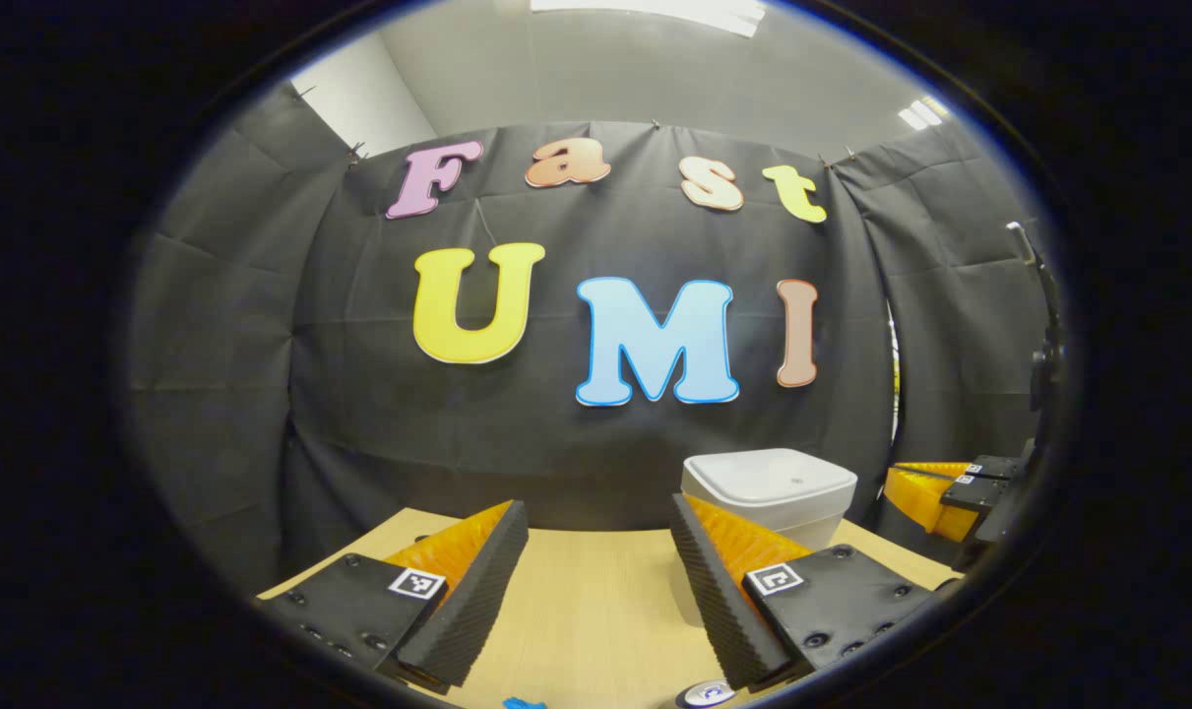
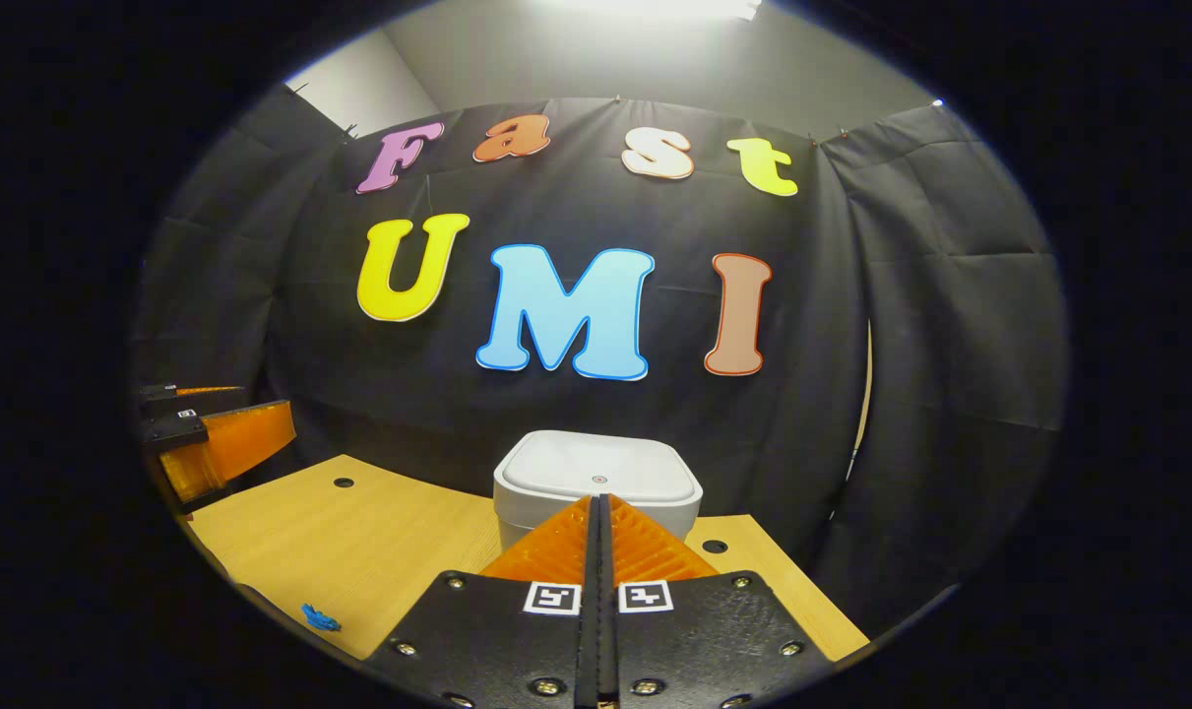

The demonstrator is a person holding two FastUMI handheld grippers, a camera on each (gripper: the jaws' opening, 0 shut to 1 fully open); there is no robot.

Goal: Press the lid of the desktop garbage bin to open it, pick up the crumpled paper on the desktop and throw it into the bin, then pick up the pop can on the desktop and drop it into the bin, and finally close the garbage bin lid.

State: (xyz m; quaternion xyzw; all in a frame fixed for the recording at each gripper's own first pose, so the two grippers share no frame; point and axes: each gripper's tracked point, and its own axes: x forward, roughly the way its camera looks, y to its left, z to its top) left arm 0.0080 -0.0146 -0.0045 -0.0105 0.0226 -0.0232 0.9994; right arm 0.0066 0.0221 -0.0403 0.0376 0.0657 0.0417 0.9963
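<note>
Bin (image 2: 597, 483) sits w/ lid still down near the far edge of the tabletop (image 2: 359, 551), so the 1st step, pressing the lid, looks not yet done. Right tongs (image 2: 596, 527) are pressed together w/ nothing between, lined up on the bin just in front of it; prob. closed into a blunt wedge so the tip can push the lid. Left tongs (image 1: 596, 551) are spread wide and empty over the near part of the tabletop, likely ready to grab the trash after. Bin is white smooth plastic, rounded square, lid slightly dished w/ a small dot at ctr. Tong pads are ribbed. Tabletop is pale wood-grain w/ small dark holes. Can top (image 1: 706, 693), shiny round metal, peeks at the near edge. Small blue scrap (image 2: 320, 619) lies near the near-left edge; can't tell what it is.
</note>
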